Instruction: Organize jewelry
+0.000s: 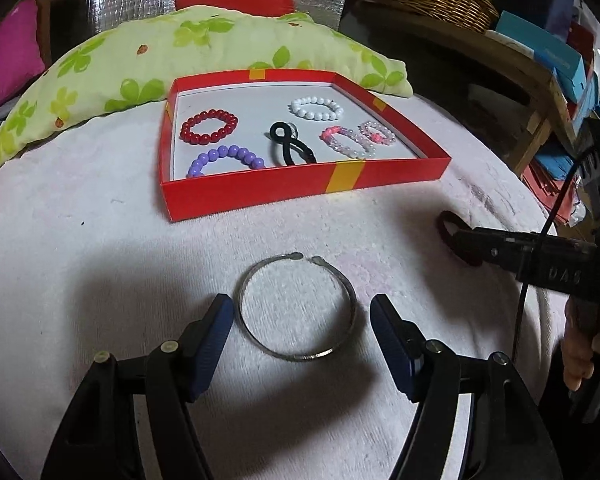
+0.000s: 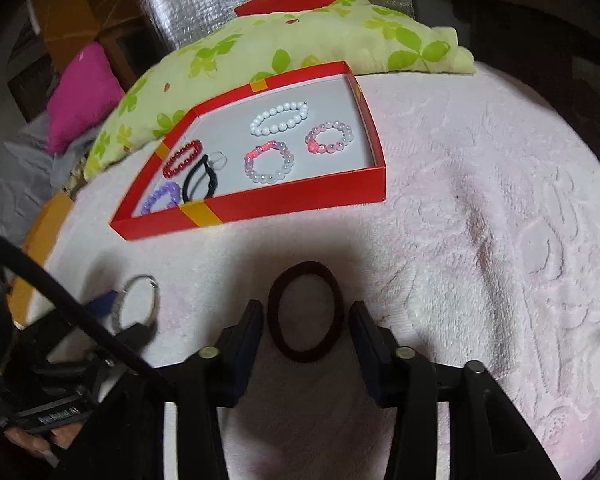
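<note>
Left tool open round silver bangle, right tool open round hair tie, pink blanket, cluttered rm.

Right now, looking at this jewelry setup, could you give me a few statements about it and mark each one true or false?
1. The silver bangle lies on the blanket, outside the red box. True.
2. The left claw is clamped on the bangle. False: its pads stand apart on either side of it.
3. The white bead bracelet is in the box. True.
4. The dark brown hair tie is in the box. False: it lies on the blanket between the right claw fingers.
</note>
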{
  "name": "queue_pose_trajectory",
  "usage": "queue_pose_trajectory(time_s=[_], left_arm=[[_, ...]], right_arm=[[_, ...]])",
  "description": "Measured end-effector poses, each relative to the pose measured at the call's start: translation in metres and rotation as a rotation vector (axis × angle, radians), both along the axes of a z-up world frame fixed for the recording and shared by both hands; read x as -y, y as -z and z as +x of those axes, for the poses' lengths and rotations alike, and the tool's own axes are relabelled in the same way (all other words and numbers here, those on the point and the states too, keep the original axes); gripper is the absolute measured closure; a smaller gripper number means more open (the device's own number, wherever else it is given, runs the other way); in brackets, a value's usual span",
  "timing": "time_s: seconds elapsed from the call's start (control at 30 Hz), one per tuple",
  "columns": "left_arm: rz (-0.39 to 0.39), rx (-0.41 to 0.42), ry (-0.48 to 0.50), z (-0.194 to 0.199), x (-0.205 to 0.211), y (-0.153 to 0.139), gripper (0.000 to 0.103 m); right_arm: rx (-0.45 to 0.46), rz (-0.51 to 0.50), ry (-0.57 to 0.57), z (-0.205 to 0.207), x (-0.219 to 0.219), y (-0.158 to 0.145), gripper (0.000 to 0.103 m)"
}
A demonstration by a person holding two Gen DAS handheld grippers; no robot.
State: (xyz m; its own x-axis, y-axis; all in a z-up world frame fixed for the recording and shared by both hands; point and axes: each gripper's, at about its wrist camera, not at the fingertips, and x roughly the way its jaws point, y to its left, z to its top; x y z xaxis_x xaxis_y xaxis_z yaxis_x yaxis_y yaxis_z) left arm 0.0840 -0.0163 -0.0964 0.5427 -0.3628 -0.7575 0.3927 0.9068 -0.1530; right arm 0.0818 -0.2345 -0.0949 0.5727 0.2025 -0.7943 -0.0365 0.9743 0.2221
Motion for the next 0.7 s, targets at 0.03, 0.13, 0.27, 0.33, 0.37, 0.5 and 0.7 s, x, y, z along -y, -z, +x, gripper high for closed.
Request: queue_pose_trajectory(time_s=[0.03, 0.13, 0.27, 0.33, 0.37, 0.5, 0.7], left_arm=[[-0.001, 0.001, -0.001, 0.0007, -0.0001, 0.0006, 0.031], [-0.003, 0.004, -0.001, 0.0018, -0.0005, 0.0004, 0.031], [0.006, 0.016, 0.013, 0.0001, 0.0002, -0.0002, 0.039], [0.005, 0.019, 0.019, -0.0005, 0.0003, -0.0013, 0.04], [0.0, 0.018, 0.019, -0.0006, -0.0002, -0.0017, 0.04], [-0.009, 0.018, 0.013, -0.0016, -0.0022, -0.0038, 0.04], [0.009, 0.036, -0.025, -0.0035, -0.0063, -0.0081, 0.04]], right_arm=[[0.008, -0.038, -0.004, -0.0003, -0.003, 0.0005, 0.069], [0.027, -0.08, -0.012, -0.0018, -0.0064, 0.0, 0.079], [0.038, -0.108, -0.007, -0.0021, -0.0067, -0.0002, 0.082], [0.038, -0.101, -0.001, -0.0018, -0.0052, -0.0009, 0.082], [0.039, -0.099, 0.003, -0.0017, -0.0042, -0.0013, 0.082], [0.044, -0.09, 0.015, -0.0031, -0.0021, -0.0033, 0.083], [0.052, -0.087, 0.02, -0.0041, -0.0019, -0.0047, 0.083]])
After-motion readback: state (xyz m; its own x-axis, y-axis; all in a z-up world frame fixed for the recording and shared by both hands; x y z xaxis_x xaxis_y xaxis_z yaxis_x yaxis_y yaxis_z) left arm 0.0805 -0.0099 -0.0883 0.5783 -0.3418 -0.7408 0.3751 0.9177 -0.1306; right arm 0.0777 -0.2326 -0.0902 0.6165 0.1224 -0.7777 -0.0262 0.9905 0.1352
